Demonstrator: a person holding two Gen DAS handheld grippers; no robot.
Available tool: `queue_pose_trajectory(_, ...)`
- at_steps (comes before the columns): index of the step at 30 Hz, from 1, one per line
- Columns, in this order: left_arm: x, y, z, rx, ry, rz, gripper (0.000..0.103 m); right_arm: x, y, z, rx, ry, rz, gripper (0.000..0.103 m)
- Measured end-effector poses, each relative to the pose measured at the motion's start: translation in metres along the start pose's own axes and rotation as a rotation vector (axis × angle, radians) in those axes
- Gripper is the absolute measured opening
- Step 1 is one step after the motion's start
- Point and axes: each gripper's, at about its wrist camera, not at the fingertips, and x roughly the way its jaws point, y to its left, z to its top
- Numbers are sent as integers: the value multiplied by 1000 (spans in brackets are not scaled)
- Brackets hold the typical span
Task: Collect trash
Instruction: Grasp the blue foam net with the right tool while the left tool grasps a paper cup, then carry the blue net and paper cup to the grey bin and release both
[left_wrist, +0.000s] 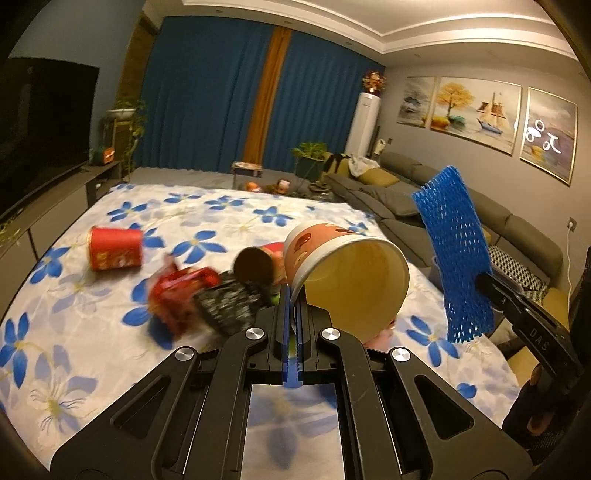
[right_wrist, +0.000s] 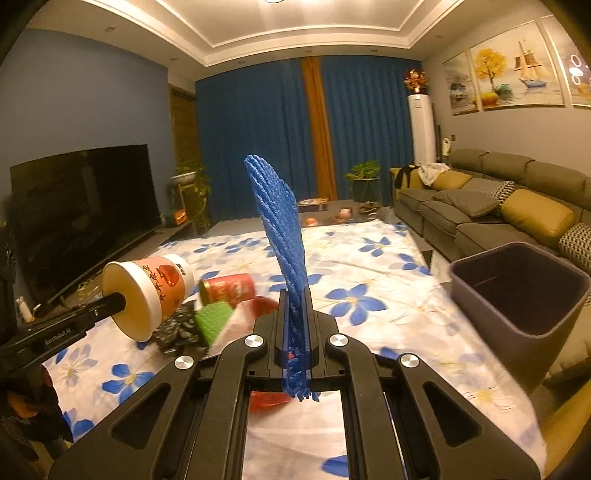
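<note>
While the left claw (left_wrist: 293, 321) pinches the rim of a paper cup (left_wrist: 343, 269) above the floral tabletop (left_wrist: 92, 350), red wrappers (left_wrist: 177, 295) lie beneath. From the right wrist, the right claw (right_wrist: 295, 317) clamps blue foam netting (right_wrist: 280, 229), and a dark bin (right_wrist: 517, 295) stands at the tabletop's right edge.

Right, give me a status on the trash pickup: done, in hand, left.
Done: nothing visible in the bin yet.
In hand: the left hand-held gripper is clamped on the rim of the paper cup; the right hand-held gripper is pinching the blue foam net.
Left: the red can, red wrapper, black wrapper and green piece lie on the floral cloth.
</note>
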Motion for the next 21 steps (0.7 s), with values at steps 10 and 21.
queue_pose_trajectory(10, 32, -60, 12, 73, 4, -71, 2, -9, -50, 7, 37, -26, -87, 7)
queue_pose_trajectory(21, 70, -142, 27, 154, 10, -209, 2, -16, -110, 19, 78, -68, -223, 7)
